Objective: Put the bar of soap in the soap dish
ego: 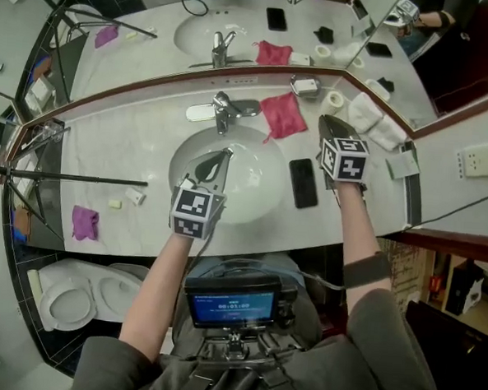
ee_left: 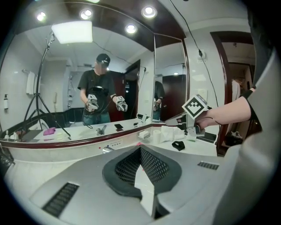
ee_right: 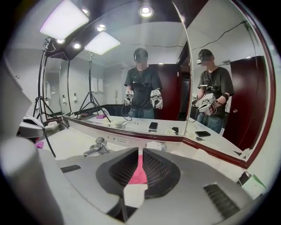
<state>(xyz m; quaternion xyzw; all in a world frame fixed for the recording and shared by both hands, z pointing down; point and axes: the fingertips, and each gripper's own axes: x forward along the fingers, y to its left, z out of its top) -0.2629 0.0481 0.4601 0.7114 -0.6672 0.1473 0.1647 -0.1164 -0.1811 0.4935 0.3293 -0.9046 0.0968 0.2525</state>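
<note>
Head view takes in the whole counter (ego: pixel 132 134): the left gripper (ego: pixel 224 156) hangs over the basin (ego: pixel 252 191), and the right gripper (ego: pixel 325 121) is above the counter beside a black phone (ego: pixel 302 183). The soap dish (ego: pixel 305 87) stands by the mirror, near a pink cloth (ego: pixel 282 114), with a pale block in it (it seems to be the bar of soap (ego: pixel 305 85)).

Only the left gripper view shows the other gripper from the side. Its own jaws are pressed together with nothing between them.

Only the right gripper view has the faucet (ee_right: pixel 97 147) close. Its jaws are narrowed to a thin slit and hold nothing; the pink in the slit is the cloth behind.
</note>
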